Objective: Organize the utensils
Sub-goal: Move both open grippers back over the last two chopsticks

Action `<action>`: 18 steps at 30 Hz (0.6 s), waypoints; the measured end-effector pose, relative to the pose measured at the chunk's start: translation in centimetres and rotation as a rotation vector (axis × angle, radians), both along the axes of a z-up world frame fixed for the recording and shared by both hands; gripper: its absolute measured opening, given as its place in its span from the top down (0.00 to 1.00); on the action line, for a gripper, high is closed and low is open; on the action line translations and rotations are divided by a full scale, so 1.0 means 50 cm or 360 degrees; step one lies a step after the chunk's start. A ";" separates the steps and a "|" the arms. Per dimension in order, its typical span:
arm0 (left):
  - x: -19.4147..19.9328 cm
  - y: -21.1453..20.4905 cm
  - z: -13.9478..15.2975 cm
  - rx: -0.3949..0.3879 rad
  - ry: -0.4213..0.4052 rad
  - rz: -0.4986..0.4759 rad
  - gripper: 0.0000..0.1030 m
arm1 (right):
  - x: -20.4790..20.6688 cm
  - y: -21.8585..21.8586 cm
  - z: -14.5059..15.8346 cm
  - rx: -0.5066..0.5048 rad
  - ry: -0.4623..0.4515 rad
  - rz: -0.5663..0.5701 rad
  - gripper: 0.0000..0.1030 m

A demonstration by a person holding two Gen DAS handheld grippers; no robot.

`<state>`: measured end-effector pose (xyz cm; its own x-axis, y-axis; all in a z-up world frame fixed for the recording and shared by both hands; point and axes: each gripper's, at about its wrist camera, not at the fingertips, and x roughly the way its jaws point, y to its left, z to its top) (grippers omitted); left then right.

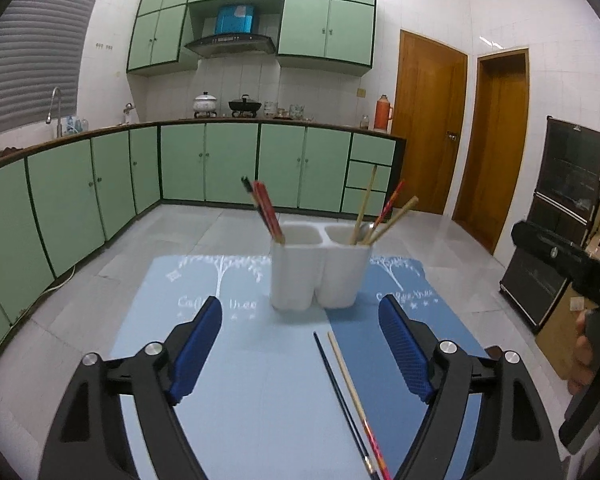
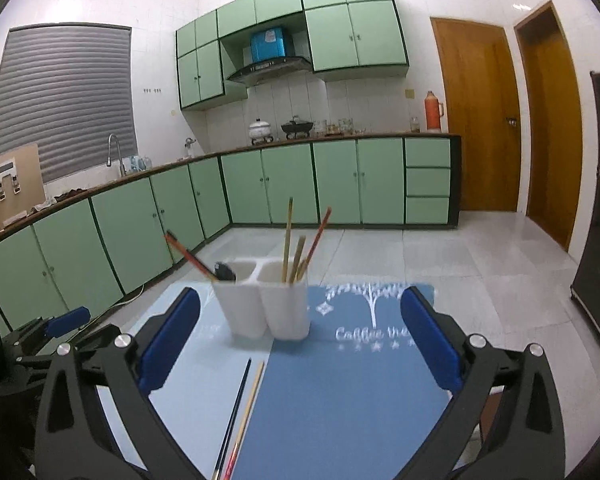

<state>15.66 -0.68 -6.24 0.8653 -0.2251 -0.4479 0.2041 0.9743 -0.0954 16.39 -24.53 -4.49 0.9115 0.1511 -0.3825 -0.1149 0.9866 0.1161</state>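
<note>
Two chopsticks (image 1: 346, 396) lie on the table (image 1: 240, 360) near the white holder (image 1: 318, 272), both grippers' jaws wide apart and empty, so picking one up looks next.

Kitchen's all green cabinets (image 2: 336, 182) along the counter. Above them sits the hood (image 2: 270, 68); on top, a white pot (image 2: 260, 128) left of a black wok (image 2: 297, 126), an orange thermos (image 2: 433, 112) far right, and a tap (image 2: 114, 152) way left.
</note>
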 end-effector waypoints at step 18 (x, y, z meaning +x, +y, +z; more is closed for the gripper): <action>-0.073 0.026 -0.155 0.0124 0.0148 0.0048 0.23 | -0.090 0.069 -0.230 -0.0059 0.0317 0.0047 0.08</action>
<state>12.00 0.61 -13.99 0.8250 -0.1606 -0.5419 0.1680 0.9851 -0.0361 11.88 -21.09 -15.97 0.8128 0.1591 -0.5604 -0.1222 0.9871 0.1031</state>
